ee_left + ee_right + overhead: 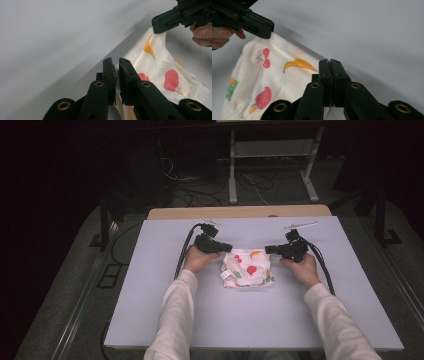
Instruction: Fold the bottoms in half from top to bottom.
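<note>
Soft white fruit-print cloth (247,268), rumpled, on matte grey table (150,300). Left hand-held gripper (227,248) and right hand-held gripper (269,249) each pinch a far corner.

One white cloth (247,268) lies on one grey table (260,320), near the centre. Two black grippers meet it — the left gripper (226,248) at the cloth's ten o'clock corner, the right gripper (269,249) at its two o'clock corner. Two hands, two white sleeves at six o'clock. Printed fruit that can be counted in the right gripper view — one yellow banana (299,64), one pair of cherries (265,58), one strawberry (263,97)
</note>
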